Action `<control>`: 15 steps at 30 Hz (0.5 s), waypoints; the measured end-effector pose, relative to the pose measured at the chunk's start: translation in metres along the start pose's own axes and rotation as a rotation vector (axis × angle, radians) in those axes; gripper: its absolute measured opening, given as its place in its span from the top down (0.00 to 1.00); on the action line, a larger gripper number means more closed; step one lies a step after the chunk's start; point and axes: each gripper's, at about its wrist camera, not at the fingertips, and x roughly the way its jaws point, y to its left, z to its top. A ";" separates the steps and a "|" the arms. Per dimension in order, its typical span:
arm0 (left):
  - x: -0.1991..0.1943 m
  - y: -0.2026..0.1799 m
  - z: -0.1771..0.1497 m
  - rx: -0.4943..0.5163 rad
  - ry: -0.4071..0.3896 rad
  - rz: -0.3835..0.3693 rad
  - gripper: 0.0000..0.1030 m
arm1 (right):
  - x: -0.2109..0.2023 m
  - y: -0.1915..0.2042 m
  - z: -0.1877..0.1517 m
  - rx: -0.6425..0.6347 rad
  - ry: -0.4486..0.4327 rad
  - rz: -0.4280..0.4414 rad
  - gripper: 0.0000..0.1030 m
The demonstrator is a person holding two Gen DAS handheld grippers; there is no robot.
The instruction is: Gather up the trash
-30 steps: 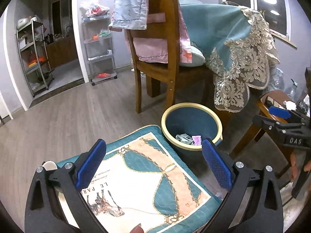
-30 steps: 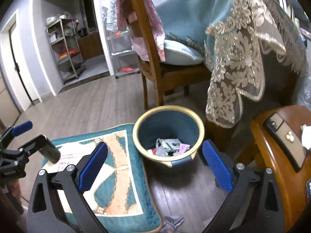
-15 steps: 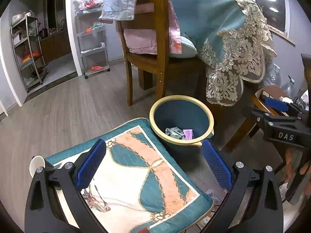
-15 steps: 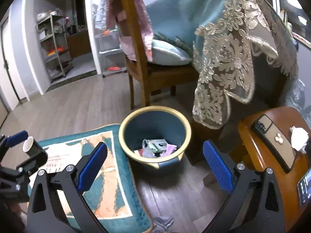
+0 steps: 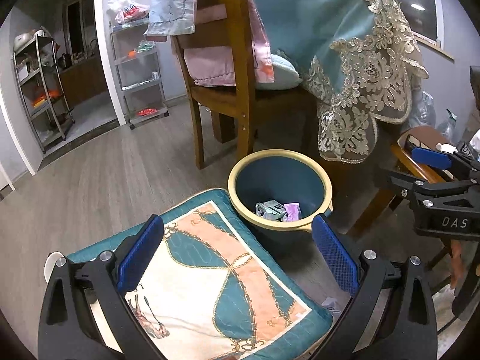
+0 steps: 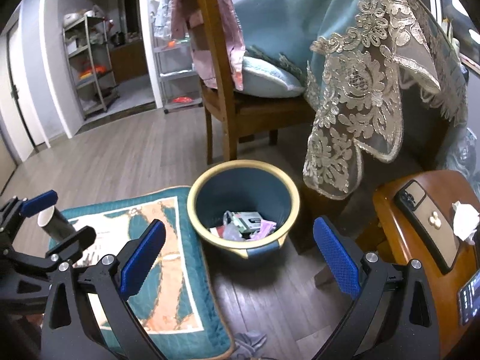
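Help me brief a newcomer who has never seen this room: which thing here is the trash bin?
Find the wooden chair beside the lace-edged tablecloth. On the floor before it, beside a teal patterned cushion, stands the trash bin: round, blue, cream-rimmed, wrappers inside.

wood floor (image 6: 126, 150) under bin (image 6: 244, 210), cushion (image 6: 168, 270)

Round blue plastic bin (image 6: 243, 207), matt, cream rim; crumpled paper and foil wrappers (image 6: 246, 225) inside (glossy). Printed teal cloth cushion (image 5: 210, 270), quilted. Grey wood-grain floor (image 5: 105, 180), satin. Brown wooden stool (image 6: 399, 240), lacquered glossy.
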 end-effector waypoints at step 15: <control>-0.005 -0.003 -0.003 0.021 -0.002 -0.005 0.06 | 0.002 0.002 -0.002 -0.005 0.008 0.008 0.05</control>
